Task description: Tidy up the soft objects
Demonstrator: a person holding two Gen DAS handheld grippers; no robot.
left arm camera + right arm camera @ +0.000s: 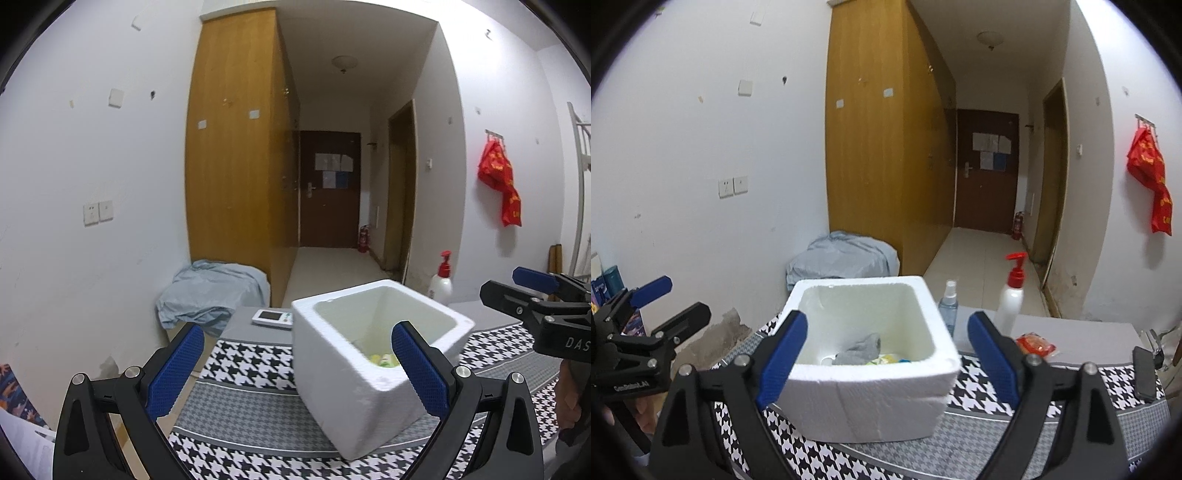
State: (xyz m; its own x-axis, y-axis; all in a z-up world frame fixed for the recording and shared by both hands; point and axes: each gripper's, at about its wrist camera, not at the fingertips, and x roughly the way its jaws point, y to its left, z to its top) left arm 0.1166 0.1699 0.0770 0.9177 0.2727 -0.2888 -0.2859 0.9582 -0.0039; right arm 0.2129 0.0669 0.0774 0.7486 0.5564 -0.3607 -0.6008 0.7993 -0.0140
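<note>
While both grippers, the left gripper [297,373] and right gripper [886,356], are held with fingers spread wide and empty, a white foam box [871,391] is seen just beyond on the houndstooth-clothed tabletop [979,435], open-topped, apparently for collecting, with a grey soft cloth [858,349] inside.

We saw the box [871,354] on the table [1071,328], with a sock [860,349] lying inside it. Behind the box to its right stood a spray bottle [948,308], then a pump bottle [1010,295]; a packet [1034,343] lay before them.
</note>
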